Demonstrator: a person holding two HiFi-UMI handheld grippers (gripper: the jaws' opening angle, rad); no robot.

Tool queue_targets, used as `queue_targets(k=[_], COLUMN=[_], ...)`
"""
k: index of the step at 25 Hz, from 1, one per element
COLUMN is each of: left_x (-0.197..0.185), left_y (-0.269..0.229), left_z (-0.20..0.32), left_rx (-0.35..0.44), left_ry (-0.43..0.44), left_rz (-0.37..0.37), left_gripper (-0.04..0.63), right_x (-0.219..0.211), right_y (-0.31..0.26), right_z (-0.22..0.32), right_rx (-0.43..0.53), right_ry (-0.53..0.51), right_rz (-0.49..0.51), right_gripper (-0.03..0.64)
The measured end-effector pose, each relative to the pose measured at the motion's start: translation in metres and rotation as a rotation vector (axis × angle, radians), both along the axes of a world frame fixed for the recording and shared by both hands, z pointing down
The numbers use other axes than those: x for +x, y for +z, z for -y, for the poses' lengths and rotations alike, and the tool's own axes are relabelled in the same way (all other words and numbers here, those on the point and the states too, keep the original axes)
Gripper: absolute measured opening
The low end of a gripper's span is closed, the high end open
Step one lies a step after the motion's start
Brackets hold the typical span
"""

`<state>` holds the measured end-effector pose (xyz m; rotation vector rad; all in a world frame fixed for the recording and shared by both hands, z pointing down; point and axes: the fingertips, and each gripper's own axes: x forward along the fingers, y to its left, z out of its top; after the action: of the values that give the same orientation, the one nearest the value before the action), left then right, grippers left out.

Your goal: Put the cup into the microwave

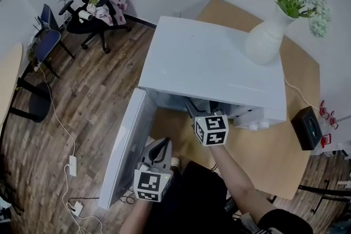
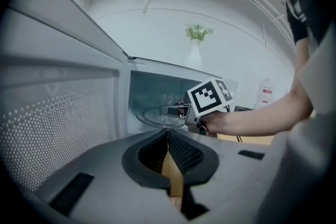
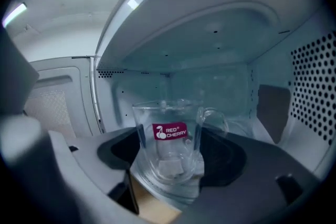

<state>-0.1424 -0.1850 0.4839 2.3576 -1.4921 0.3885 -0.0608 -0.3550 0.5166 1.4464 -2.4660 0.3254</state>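
Right hand-held gripper (image 3: 168,159) clamping cup (image 3: 169,131) inside microwave (image 1: 214,57), wood floor (image 1: 82,112)

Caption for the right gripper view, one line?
Right gripper holds a clear glass cup upright between its jaws, just inside the open microwave.

clear glass cup (image 3: 169,157) with red label (image 3: 169,131), white microwave (image 1: 208,57), white vase (image 1: 267,38), brown wood-grain floor (image 1: 88,118), tan table (image 1: 303,68)

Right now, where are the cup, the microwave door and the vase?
cup (image 3: 168,150): right gripper view, on its clear glass body below the red label.
microwave door (image 1: 127,148): head view, on its open white panel.
vase (image 1: 267,40): head view, on its white belly.
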Motion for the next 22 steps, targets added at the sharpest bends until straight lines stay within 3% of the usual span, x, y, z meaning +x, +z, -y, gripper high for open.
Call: queue_targets(k=[22], left_x=[0.008], left_y=[0.008], left_z=[-0.011], left_rx=[-0.021], left_ry=[0.042], left_rz=[-0.008], left_gripper=[0.005], right_x=[-0.008], right_y=[0.007], right_z=[0.015], right_rx=[-0.017], right_ry=[0.001], right_rz=[-0.011], right_gripper=[0.324])
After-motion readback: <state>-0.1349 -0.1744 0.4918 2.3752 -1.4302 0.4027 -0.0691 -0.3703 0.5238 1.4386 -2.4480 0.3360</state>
